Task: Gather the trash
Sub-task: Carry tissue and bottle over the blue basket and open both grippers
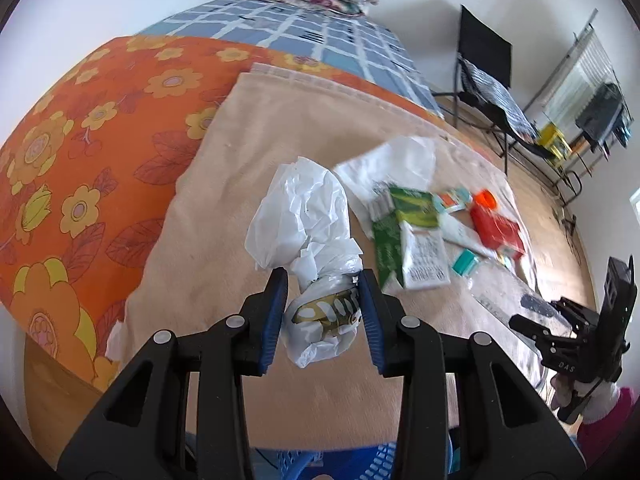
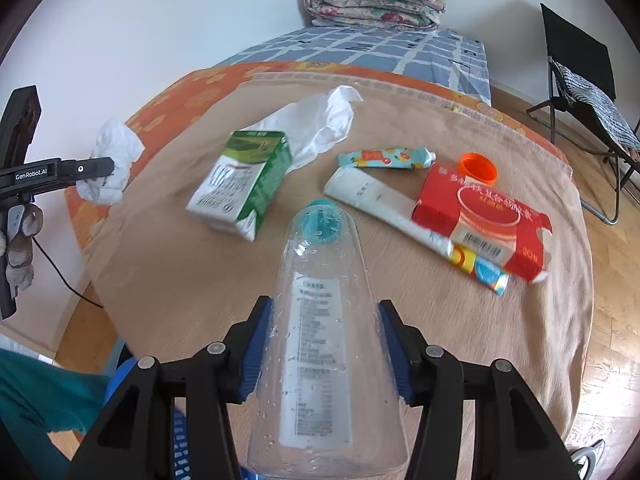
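Note:
My left gripper (image 1: pixel 323 280) is shut on a crumpled white plastic bag (image 1: pixel 304 216) with a gold-patterned wrapper inside, held above the beige towel (image 1: pixel 280 128). The same bag (image 2: pixel 110 164) shows at the left of the right wrist view beside the left gripper's fingers (image 2: pixel 96 166). My right gripper (image 2: pixel 324 312) is shut on a clear plastic bottle (image 2: pixel 320 320) with a teal cap, lifted over the towel (image 2: pixel 180 280). The right gripper (image 1: pixel 576 328) appears at the right edge of the left wrist view. On the towel lie a green-and-white carton (image 2: pixel 244 184), a red box (image 2: pixel 480 216), tubes and an orange cap (image 2: pixel 478 166).
A white plastic sheet (image 2: pixel 320 120) lies behind the carton. The towel covers an orange flowered cover (image 1: pixel 80 140) on a bed with a blue checked sheet (image 2: pixel 380 50) and a folded quilt (image 2: pixel 376 2). A blue basket (image 1: pixel 360 464) sits below. A black folding chair (image 2: pixel 580 80) stands right.

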The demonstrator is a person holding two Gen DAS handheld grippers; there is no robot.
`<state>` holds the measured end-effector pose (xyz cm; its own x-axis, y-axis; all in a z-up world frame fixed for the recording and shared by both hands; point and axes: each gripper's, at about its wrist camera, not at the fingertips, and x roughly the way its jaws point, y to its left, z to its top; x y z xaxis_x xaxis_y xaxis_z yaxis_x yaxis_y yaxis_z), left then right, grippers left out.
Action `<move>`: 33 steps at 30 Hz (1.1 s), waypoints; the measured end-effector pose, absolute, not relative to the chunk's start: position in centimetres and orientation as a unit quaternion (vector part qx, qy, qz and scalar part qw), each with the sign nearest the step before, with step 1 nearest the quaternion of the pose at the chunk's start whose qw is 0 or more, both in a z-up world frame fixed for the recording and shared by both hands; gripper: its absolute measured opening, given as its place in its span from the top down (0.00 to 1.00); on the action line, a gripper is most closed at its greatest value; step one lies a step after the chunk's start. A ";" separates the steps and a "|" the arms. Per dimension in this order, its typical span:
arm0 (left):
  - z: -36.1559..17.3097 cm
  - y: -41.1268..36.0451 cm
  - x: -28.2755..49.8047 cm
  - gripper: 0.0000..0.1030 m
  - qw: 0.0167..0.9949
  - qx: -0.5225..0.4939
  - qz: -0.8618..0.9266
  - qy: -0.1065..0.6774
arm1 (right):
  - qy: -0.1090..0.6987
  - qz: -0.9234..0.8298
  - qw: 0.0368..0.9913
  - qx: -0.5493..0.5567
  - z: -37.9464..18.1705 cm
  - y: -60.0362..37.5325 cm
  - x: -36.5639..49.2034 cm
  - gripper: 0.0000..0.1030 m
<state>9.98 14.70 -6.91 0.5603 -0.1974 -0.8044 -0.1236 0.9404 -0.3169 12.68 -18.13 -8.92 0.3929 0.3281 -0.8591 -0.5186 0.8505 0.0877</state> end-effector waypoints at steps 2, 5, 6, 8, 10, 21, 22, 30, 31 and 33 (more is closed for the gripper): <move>-7.0 14.1 9.4 0.65 0.865 -0.166 -0.028 0.472 | 0.497 0.265 0.820 -0.098 -9.5 -18.0 11.8 0.47; -7.3 13.2 8.6 0.65 0.861 -0.163 -0.038 0.480 | 0.530 0.278 0.794 -0.105 -11.5 -17.4 10.9 0.47; -7.3 12.9 8.3 0.65 0.861 -0.161 -0.041 0.481 | 0.537 0.280 0.788 -0.108 -12.0 -17.3 10.7 0.47; -7.1 12.3 8.0 0.65 0.862 -0.154 -0.044 0.480 | 0.549 0.281 0.778 -0.119 -12.8 -16.7 10.6 0.46; -7.0 11.8 7.8 0.65 0.863 -0.150 -0.048 0.479 | 0.557 0.281 0.771 -0.128 -13.4 -16.0 11.0 0.46; -7.4 9.5 5.6 0.65 0.854 -0.138 -0.080 0.495 | 0.552 0.274 0.777 -0.129 -13.8 -14.2 12.4 0.47; -7.4 9.2 5.1 0.65 0.854 -0.135 -0.084 0.496 | 0.550 0.275 0.778 -0.126 -13.5 -14.4 12.1 0.47; -7.0 6.3 0.2 0.65 0.855 -0.101 -0.111 0.497 | 0.510 0.306 0.794 -0.127 -9.3 -15.6 5.8 0.47; -6.9 5.8 -0.7 0.65 0.856 -0.095 -0.113 0.496 | 0.503 0.311 0.797 -0.121 -8.7 -15.9 4.5 0.47; -6.8 5.2 -2.1 0.65 0.858 -0.087 -0.117 0.493 | 0.494 0.317 0.801 -0.117 -7.9 -16.3 2.8 0.47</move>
<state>-2.09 5.21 -6.78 0.4858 -0.2860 -0.8259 0.1141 0.9576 -0.2645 2.80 -16.33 -7.95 0.3110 0.3928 -0.8654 -0.6240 0.7712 0.1258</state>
